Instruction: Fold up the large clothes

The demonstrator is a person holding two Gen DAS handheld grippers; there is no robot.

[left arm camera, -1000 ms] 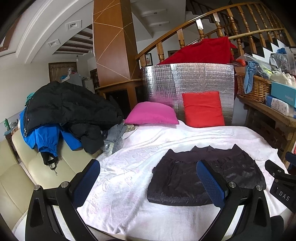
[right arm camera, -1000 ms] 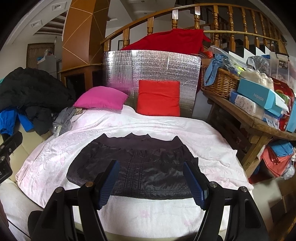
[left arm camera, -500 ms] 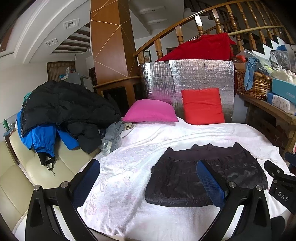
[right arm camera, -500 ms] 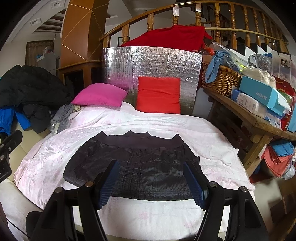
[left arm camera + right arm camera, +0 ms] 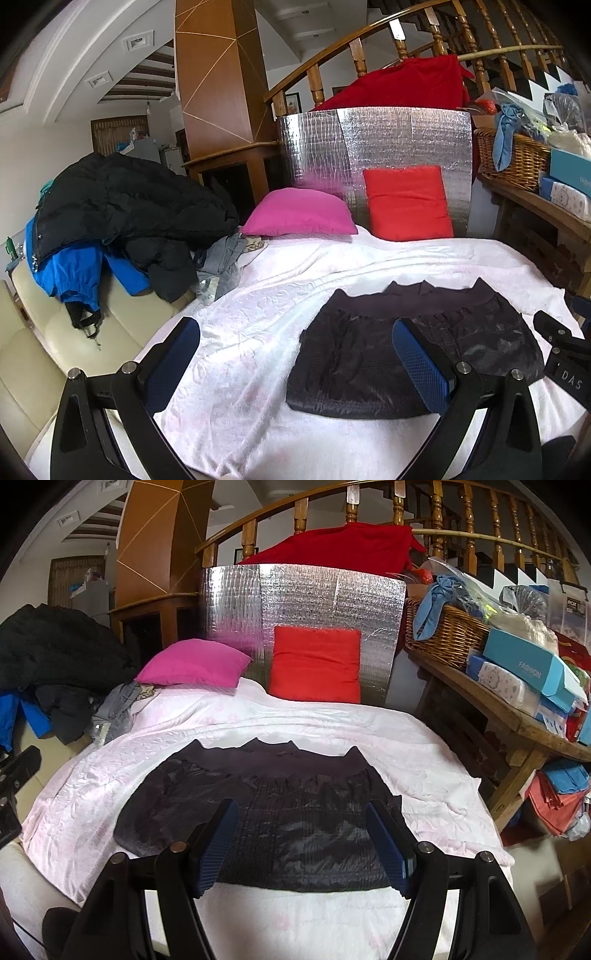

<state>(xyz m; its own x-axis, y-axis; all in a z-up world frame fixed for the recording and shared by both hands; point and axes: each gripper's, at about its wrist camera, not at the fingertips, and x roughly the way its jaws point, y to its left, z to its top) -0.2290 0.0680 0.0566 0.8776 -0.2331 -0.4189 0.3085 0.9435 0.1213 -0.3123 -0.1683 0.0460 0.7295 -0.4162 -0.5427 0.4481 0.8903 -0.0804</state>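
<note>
One dark garment (image 5: 258, 812) lies flat on the white bedspread (image 5: 332, 723), waistband toward the two cushions: one pink (image 5: 192, 666), one red (image 5: 316, 664). Two claws in view. Left claw (image 5: 295, 362): released, nothing between its pads, over the garment's left edge. Right claw (image 5: 303, 845): released, empty, above the garment's near hem. One wicker basket (image 5: 447, 635) on the tabletop (image 5: 517, 716) at right.

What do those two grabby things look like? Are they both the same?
They look alike. The left gripper has a black plastic frame with silver bolts, and two long fingers faced with blue, bumpy-textured pads. The right gripper matches it: black arms, silver bolts, ridged blue pads. From the left camera, the right one's black side shows white letters reading "DAS". No cables or sleeves show.
</note>
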